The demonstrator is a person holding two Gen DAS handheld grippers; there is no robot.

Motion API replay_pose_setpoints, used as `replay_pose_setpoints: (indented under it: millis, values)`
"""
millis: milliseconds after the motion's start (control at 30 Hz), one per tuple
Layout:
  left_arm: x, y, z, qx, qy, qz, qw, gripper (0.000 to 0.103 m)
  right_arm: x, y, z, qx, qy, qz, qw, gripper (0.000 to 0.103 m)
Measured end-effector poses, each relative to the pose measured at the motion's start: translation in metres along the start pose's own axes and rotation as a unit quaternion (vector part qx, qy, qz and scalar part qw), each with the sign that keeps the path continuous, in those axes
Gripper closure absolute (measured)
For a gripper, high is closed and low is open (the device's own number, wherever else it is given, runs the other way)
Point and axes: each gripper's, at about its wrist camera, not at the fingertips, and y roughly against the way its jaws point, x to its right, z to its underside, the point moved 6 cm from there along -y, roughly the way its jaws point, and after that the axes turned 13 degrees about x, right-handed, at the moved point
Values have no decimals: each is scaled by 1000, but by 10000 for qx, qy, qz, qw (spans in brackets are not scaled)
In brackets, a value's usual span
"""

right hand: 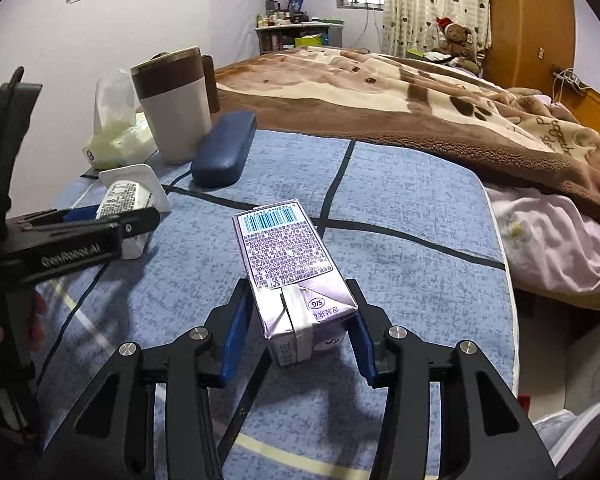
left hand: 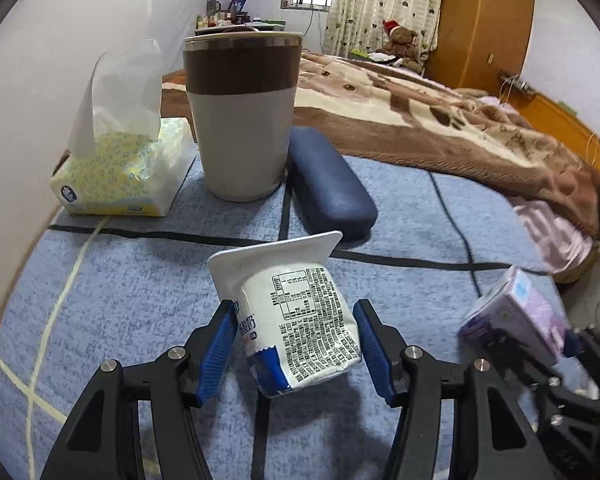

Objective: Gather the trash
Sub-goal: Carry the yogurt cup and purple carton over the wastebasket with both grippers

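- Purple drink carton [right hand: 290,276] lies on the blue bedspread [right hand: 400,240], clamped between my right gripper's [right hand: 296,332] pads.
- White yogurt cup [left hand: 296,320] lies tipped inside my left gripper [left hand: 296,344]; whether both pads press it, I cannot tell.
- Behind: tumbler [left hand: 240,116], navy case [left hand: 332,184], tissue pack [left hand: 120,168].

Purple carton [left hand: 516,312]: blurred in left wrist view, lower end hidden behind right gripper [left hand: 572,364]. Yogurt cup [right hand: 126,204]: partly hidden behind left gripper [right hand: 100,220] in right wrist view. Shelf bottles [right hand: 274,16]: too small to identify.
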Motion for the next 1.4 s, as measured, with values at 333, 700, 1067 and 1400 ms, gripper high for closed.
replay_pose_setpoints:
  millis: [333, 700, 1067, 1400]
  values:
    - [0, 1, -4, 136, -31, -9, 9999, 44, 2, 0, 0, 29, -72, -23, 10000, 56]
    - [8, 42, -7, 441, -10, 167, 9989, 44, -1, 19, -2, 220, -146, -90, 9996, 59]
    - [18, 106, -1, 719, 31, 259, 9971, 44, -4, 64, -5, 519, -251, -133, 9982, 60]
    - [47, 166, 15, 935, -56, 556, 9940, 44, 4, 108, 3, 762, -380, -12, 9964, 60]
